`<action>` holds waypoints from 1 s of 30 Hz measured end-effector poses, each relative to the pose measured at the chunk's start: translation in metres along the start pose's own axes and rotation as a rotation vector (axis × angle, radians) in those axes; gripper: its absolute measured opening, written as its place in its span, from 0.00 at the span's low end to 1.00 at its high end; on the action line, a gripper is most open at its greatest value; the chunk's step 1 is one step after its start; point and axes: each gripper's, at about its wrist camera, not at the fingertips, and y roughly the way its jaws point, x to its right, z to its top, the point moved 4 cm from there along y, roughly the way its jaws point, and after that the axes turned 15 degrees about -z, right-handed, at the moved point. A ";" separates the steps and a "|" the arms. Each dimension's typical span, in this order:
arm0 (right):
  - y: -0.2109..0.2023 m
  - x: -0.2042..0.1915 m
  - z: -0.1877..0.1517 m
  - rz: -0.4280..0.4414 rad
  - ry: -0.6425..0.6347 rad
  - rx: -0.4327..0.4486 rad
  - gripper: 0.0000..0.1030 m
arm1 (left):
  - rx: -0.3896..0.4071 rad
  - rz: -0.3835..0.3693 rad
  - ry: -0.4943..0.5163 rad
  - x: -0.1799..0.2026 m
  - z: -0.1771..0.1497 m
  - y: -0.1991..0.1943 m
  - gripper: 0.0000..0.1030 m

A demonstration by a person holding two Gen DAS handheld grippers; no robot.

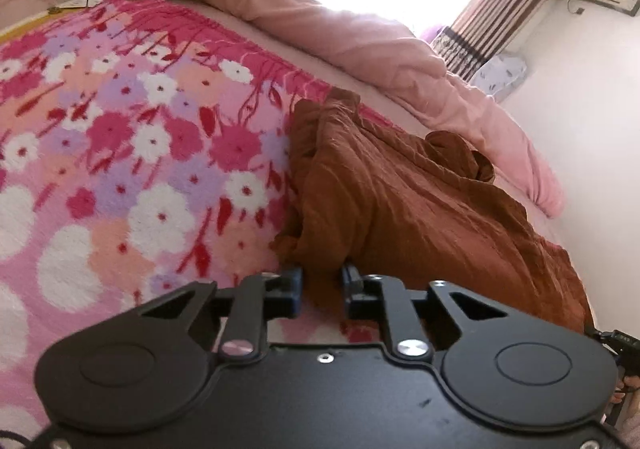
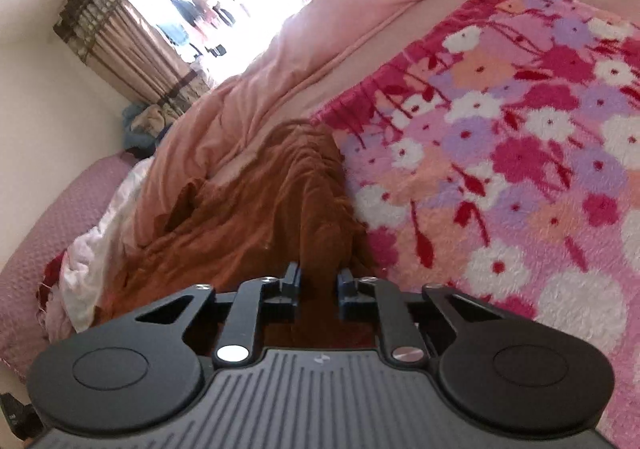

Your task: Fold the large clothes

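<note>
A crumpled rust-brown garment point(image 1: 408, 201) lies on the bed at the edge of a pink floral blanket point(image 1: 120, 153). In the left wrist view my left gripper point(image 1: 322, 281) is shut on a fold of the brown cloth at its near edge; the fabric fills the narrow gap between the pads. In the right wrist view the same brown garment point(image 2: 256, 209) stretches away from my right gripper point(image 2: 319, 279), which is shut on a bunched ridge of it. The floral blanket point(image 2: 520, 153) lies to the right there.
A rolled pale-pink duvet point(image 1: 400, 61) runs along the far side of the bed, also seen as the duvet point(image 2: 320, 49). Behind it are a bright window with striped curtains point(image 1: 500, 9), a white wall point(image 1: 580, 109) and more bedding point(image 2: 84, 257) at the left.
</note>
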 end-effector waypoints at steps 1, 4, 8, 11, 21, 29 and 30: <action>-0.002 0.000 0.000 -0.009 0.005 0.005 0.13 | -0.018 0.009 -0.014 -0.003 -0.001 0.002 0.14; 0.002 0.009 -0.003 -0.036 0.022 -0.016 0.12 | -0.056 0.032 -0.025 -0.014 -0.011 0.012 0.15; 0.012 0.021 -0.009 -0.017 0.061 -0.043 0.24 | -0.045 0.023 -0.024 -0.015 -0.009 0.004 0.35; 0.002 0.019 0.002 -0.049 0.037 -0.026 0.51 | -0.024 0.078 0.026 -0.008 0.009 -0.015 0.47; 0.036 -0.045 0.066 -0.072 -0.099 0.103 0.56 | 0.068 0.047 0.034 0.005 0.093 0.061 0.50; 0.087 -0.068 0.070 -0.133 -0.156 0.084 0.56 | 0.007 0.079 0.033 0.006 0.100 0.119 0.44; 0.089 -0.070 0.070 -0.137 -0.162 0.087 0.56 | 0.008 0.076 0.023 0.005 0.101 0.120 0.42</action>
